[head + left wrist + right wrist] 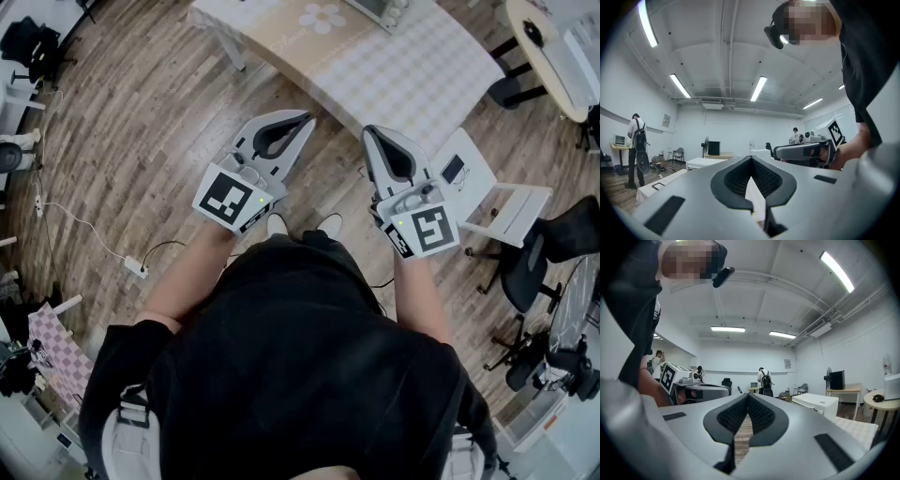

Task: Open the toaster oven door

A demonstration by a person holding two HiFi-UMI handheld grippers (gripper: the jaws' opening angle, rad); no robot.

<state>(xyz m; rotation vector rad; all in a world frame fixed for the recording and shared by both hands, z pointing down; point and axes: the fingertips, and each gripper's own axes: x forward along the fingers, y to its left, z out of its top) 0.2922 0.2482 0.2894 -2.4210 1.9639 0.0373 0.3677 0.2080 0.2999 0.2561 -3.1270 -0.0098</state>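
I hold both grippers level, jaws closed on nothing: left gripper (302,117), right gripper (370,131). What I take to be the toaster oven (378,9), cropped by the frame edge, sits on the checked table (422,70), well ahead and slightly right of the right gripper, the nearer one.

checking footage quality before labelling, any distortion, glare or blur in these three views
Head view: heavy fisheye, the floor planks bow, light even, no glare. Left gripper view: black vignette round the edge, ceiling light strips blown out white. Right gripper view: same black rim, its ceiling light also clipped, far room fairly sharp.
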